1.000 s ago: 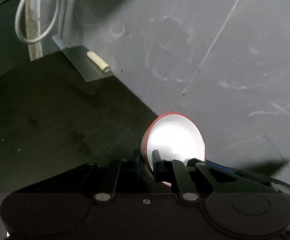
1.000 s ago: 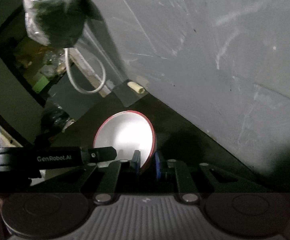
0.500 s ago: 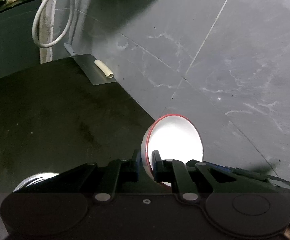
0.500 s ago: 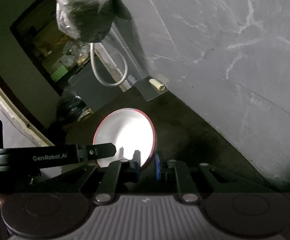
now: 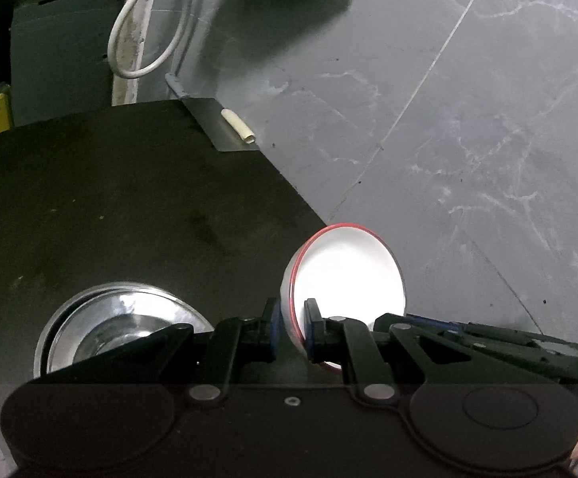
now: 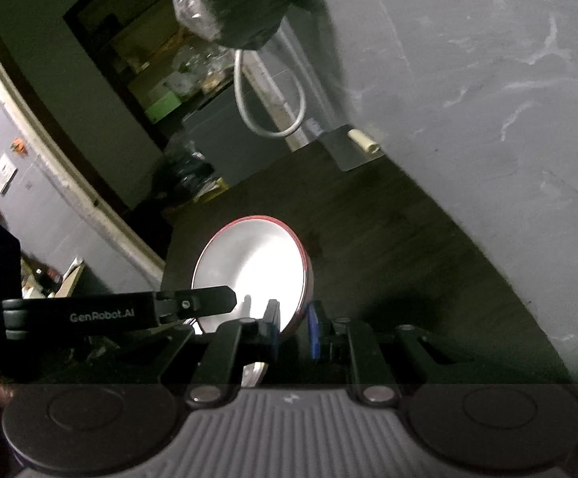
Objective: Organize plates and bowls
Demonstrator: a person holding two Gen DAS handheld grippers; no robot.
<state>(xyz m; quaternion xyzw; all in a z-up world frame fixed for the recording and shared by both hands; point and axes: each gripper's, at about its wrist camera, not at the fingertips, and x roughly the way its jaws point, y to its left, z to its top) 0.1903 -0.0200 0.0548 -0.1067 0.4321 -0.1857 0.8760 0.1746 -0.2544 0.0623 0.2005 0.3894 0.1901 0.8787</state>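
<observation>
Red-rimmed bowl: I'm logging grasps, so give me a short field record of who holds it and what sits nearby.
held item: red-rimmed bowl, white inside, tilted on edge
left gripper: shut on its rim
right gripper: shut on its rim
nearby: steel bowls, nested, on dark table
backdrop: grey marbled wall
</observation>
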